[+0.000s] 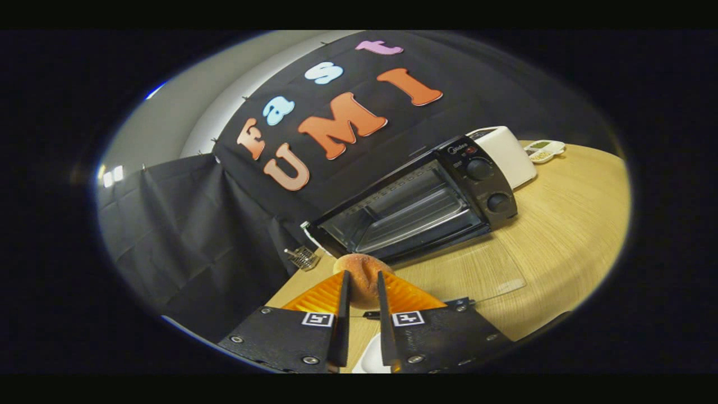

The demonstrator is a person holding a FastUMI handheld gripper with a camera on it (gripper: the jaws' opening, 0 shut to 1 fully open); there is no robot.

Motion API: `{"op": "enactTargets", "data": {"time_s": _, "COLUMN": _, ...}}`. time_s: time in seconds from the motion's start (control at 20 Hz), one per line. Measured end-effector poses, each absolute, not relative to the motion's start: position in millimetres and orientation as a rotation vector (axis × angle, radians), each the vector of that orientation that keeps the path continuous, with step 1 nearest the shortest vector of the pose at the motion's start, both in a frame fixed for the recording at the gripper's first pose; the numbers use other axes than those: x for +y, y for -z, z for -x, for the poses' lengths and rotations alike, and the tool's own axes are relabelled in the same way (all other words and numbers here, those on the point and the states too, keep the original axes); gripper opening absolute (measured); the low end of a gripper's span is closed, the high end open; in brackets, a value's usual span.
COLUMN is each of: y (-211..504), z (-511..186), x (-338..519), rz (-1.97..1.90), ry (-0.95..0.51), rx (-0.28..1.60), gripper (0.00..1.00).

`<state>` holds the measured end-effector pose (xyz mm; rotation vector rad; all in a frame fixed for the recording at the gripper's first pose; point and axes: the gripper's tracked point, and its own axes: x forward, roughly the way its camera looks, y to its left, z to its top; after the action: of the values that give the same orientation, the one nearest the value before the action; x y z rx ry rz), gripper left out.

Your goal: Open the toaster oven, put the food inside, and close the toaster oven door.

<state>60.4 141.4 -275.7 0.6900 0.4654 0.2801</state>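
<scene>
Pale wooden table [561, 224] carries a black toaster oven [418, 205], glass door [477, 275] dropped open. Gripper [363, 292] fingers pinch a round sugared bun [362, 275]; the cavity lies ahead and slightly right, beyond the fingers.

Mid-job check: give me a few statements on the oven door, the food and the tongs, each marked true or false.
1. The toaster oven door is open. True: the glass door lies folded down flat on the table.
2. The tongs are empty. False: both fingers press on a round bun held between them.
3. The bun is already inside the oven. False: it is in front of the opening, not yet in.
4. A white appliance stands just beyond the oven. True.
5. The oven has two round knobs on its control panel. True.
</scene>
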Motion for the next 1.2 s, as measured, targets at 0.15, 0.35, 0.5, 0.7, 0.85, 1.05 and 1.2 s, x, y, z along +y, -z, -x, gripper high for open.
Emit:
{"op": "enactTargets", "data": {"time_s": 0.15, "y": 277, "z": -93, "x": 149, "rz": -0.776, "ry": -0.294, "rx": 0.485, "gripper": 0.24}}
{"op": "enactTargets", "data": {"time_s": 0.35, "y": 282, "z": -139, "x": 145, "rz": -0.777, "ry": -0.256, "rx": 0.486, "gripper": 0.23}}
{"op": "enactTargets", "data": {"time_s": 0.5, "y": 290, "z": -166, "x": 144, "rz": -0.766, "ry": -0.232, "rx": 0.487, "gripper": 0.23}}
{"op": "enactTargets", "data": {"time_s": 0.7, "y": 297, "z": -191, "x": 149, "rz": -0.777, "ry": -0.214, "rx": 0.487, "gripper": 0.23}}
{"op": "enactTargets", "data": {"time_s": 0.85, "y": 300, "z": -210, "x": 145, "rz": -0.789, "ry": -0.19, "rx": 0.467, "gripper": 0.23}}
{"op": "enactTargets", "data": {"time_s": 1.05, "y": 314, "z": -226, "x": 142, "rz": -0.747, "ry": -0.154, "rx": 0.461, "gripper": 0.24}}
{"op": "enactTargets", "data": {"time_s": 1.2, "y": 325, "z": -235, "x": 132, "rz": -0.701, "ry": -0.102, "rx": 0.462, "gripper": 0.23}}
